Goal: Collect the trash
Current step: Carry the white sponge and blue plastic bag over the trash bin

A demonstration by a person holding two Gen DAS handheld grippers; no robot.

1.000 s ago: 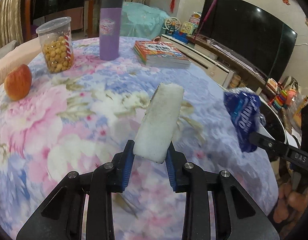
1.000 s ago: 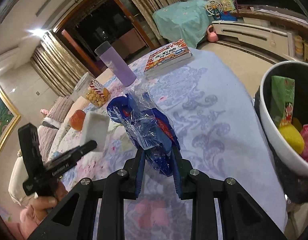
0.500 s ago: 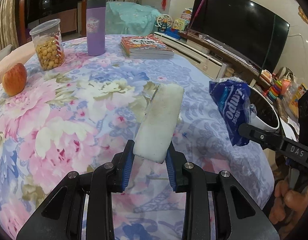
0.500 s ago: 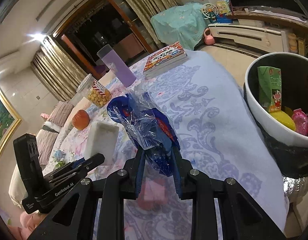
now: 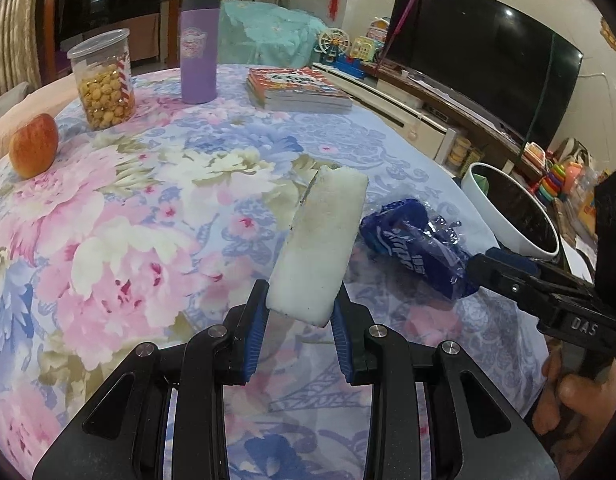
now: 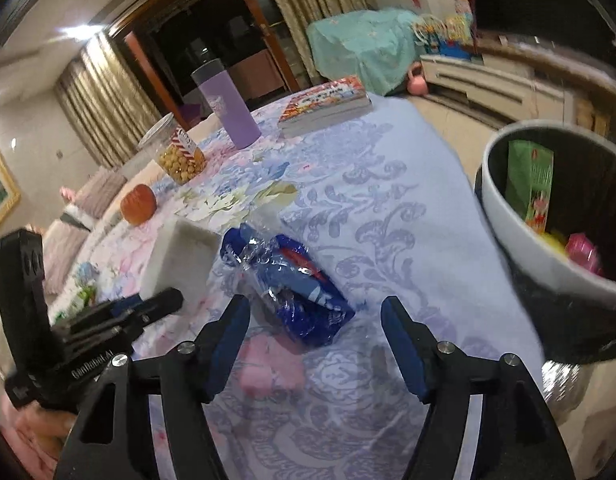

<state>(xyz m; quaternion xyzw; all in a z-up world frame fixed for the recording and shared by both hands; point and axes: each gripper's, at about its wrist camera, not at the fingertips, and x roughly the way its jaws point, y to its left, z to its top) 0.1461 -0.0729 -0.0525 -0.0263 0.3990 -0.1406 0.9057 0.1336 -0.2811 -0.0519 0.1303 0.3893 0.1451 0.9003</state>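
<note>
My right claw gapes over blue wrapper; regrip center. Left claw clamps foam block.

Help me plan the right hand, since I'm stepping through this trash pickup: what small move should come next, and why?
Probably close the right tool back on the blue wrapper. Its jaws stand wide open, and the wrapper lies on the floral tablecloth just ahead of them, short of the trash bin. The left tool already grips the white foam block.
</note>
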